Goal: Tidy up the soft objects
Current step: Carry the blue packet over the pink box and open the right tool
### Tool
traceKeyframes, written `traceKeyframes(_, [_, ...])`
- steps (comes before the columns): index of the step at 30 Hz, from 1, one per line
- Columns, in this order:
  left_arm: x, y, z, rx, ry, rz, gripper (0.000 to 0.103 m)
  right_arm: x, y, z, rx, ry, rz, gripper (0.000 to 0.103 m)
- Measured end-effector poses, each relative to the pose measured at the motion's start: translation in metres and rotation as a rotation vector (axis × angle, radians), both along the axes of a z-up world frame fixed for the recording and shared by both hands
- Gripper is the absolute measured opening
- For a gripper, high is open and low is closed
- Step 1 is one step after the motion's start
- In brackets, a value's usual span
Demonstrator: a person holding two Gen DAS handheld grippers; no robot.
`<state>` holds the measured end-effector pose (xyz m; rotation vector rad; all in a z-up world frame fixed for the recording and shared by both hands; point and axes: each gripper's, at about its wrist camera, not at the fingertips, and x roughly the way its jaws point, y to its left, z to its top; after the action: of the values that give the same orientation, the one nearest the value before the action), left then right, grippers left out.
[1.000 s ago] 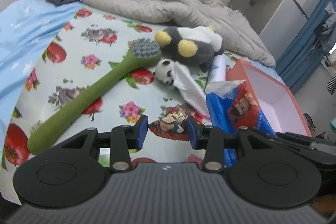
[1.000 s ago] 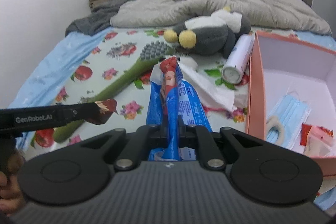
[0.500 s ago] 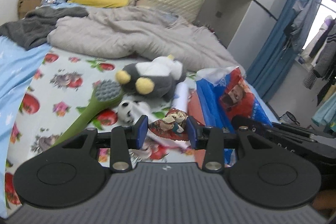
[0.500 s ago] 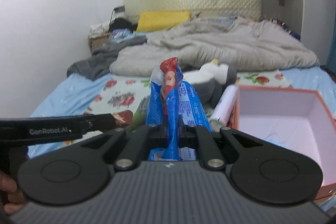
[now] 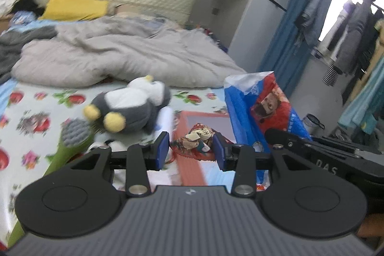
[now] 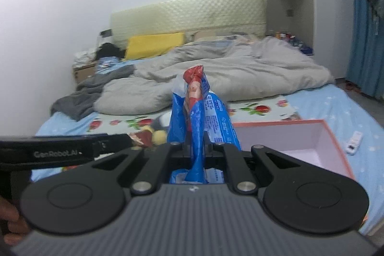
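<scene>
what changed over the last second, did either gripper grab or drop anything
Both grippers rose off the bed. The right gripper stayed shut on the blue tissue pack and lifted it from beside the pink box into the air. The left gripper kept the small red packet between its fingers and carried it up too. Nothing was let go. The plush penguin and green brush lie as before.

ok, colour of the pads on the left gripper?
Blue pads on the left gripper; left wrist view.
</scene>
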<state>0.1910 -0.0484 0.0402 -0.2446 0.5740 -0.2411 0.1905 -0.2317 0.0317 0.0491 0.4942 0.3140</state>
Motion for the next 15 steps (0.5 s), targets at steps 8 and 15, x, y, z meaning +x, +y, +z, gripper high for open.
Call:
traceKeyframes(8, [0.057, -0.063, -0.004, 0.05, 0.045, -0.113, 0.046, 0.03, -0.049, -0.005, -0.034, 0.028, -0.147, 0.009])
traceKeyframes(15, [0.109, -0.098, -0.044, 0.092, 0.145, -0.175, 0.046, 0.053, -0.09, -0.037, -0.035, 0.118, -0.225, 0.009])
